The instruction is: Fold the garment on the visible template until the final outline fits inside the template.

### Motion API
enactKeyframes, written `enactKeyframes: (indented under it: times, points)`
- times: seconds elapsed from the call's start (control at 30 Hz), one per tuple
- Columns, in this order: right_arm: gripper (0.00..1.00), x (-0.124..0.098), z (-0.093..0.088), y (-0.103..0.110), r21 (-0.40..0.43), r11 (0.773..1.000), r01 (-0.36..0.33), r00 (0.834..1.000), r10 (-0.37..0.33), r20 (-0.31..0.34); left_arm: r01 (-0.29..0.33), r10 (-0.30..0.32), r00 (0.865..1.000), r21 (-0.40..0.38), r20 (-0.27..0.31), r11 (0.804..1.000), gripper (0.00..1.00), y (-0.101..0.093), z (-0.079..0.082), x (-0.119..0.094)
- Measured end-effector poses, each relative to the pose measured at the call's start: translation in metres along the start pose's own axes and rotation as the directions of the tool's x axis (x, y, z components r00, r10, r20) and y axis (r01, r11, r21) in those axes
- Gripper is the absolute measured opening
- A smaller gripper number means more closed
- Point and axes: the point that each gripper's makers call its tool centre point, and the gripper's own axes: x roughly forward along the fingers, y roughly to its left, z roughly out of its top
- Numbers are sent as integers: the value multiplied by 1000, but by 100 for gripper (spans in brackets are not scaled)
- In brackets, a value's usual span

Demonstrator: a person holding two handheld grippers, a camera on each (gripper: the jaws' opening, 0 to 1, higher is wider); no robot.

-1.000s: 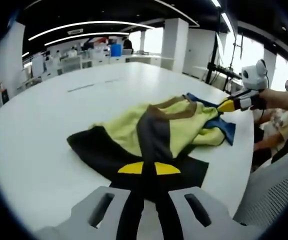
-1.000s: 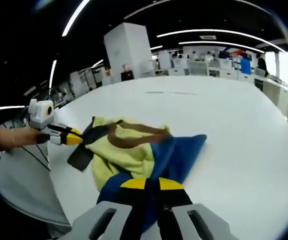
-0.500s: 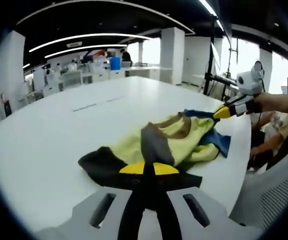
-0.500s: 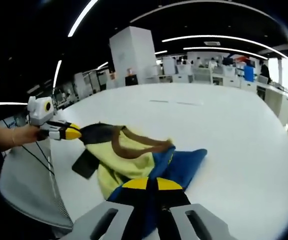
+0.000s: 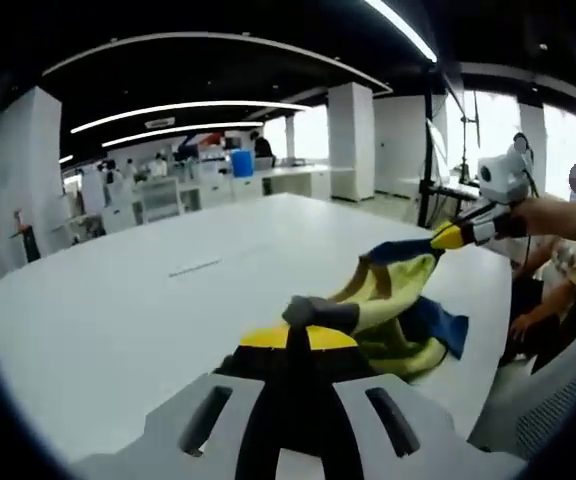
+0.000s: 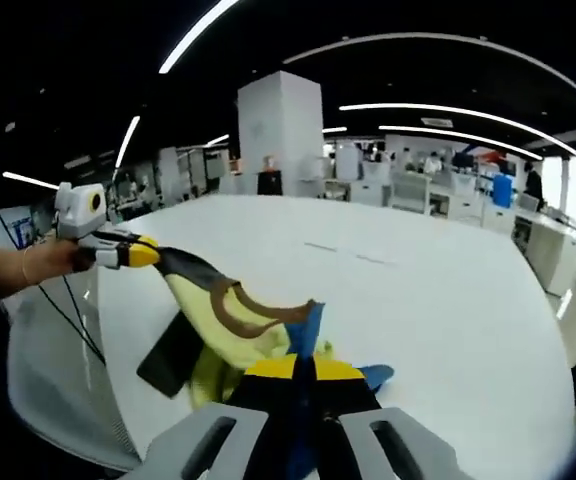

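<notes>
Both grippers, left (image 5: 299,338) and right (image 6: 303,370), are pinching opposite ends of the garment (image 6: 230,315) and lifting it, slack between them, off the white table (image 5: 118,310), likely to spread it flat, which calls for parting hands and lowering.

No text, label, brand, number or sign can be read in either view.

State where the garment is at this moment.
The garment hangs lifted between the two grippers above the near edge of the white table: the left gripper pinches its dark corner, the right gripper its blue part.
</notes>
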Motion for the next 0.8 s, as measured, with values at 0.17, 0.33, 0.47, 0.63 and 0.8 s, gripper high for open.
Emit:
enactKeyframes:
  times: [0.17, 0.33, 0.47, 0.63, 0.8]
  points:
    - [0, 6, 19, -7, -26, 1000, 2, 1000, -2, 25, -34, 35, 998, -28, 51, 999, 1, 15, 19, 3]
    - [0, 16, 37, -21, -42, 999, 20, 999, -18, 42, -60, 65, 994, -64, 86, 996, 1, 30, 34, 14]
    - [0, 29, 52, -36, -37, 999, 39, 997, -37, 68, -69, 76, 992, -69, 100, 995, 0, 40, 41, 25]
    - [0, 45, 60, -52, -4, 998, 57, 995, -57, 77, -85, 93, 991, -87, 93, 993, 0, 52, 43, 42]
    - [0, 64, 67, -68, 29, 997, 69, 994, -71, 85, -122, 124, 990, -38, 73, 992, 0, 67, 40, 59]
